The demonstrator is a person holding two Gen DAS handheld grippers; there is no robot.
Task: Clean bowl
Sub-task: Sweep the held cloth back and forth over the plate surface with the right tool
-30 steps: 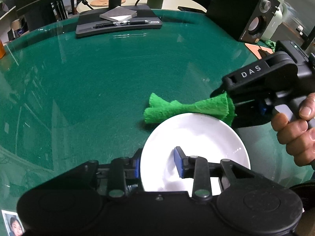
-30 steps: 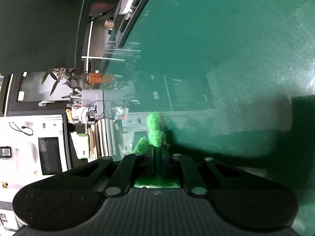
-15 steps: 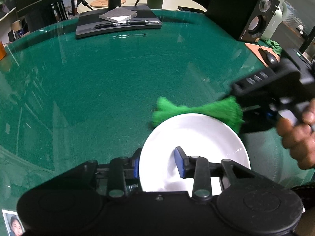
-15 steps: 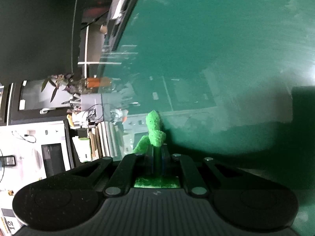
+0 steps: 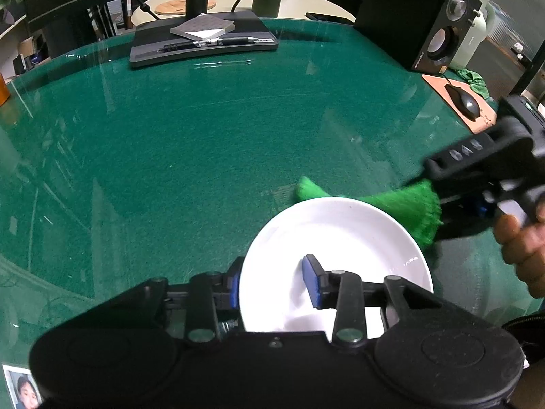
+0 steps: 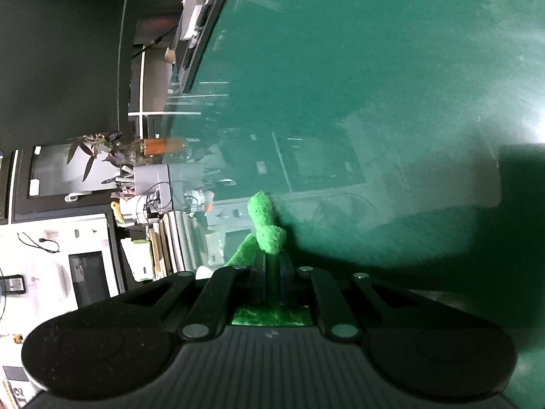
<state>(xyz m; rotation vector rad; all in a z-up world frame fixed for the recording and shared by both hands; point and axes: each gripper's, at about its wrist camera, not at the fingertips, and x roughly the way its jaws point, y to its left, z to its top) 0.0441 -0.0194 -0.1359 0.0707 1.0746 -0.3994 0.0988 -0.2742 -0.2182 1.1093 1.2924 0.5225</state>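
Left wrist view: a glass-topped green table seen from above and behind the left gripper

Bowl: white shallow bowl; sits on the table at the lower middle, directly ahead of the left gripper

Left gripper: jaws pinching the near rim of the bowl; one blue pad lies inside the bowl, the other outside its left wall

Cloth: bright green cloth; bunched and stretched along the far rim of the bowl, its free end reaching past the rim on the left; whether it touches the rim cannot be told, as this part is blurred

Right gripper: enters from the right edge; jaws pressed together on the cloth; a hand grips its handle

Right wrist view: the picture is rolled sideways; the cloth stands out from between the nearly closed pads of the right gripper, with only green table behind it; the bowl is not in this view

Far table edge: dark monitor stand carrying a pen and a grey notepad

Right side of table: a black speaker; a black mouse on an orange mouse pad
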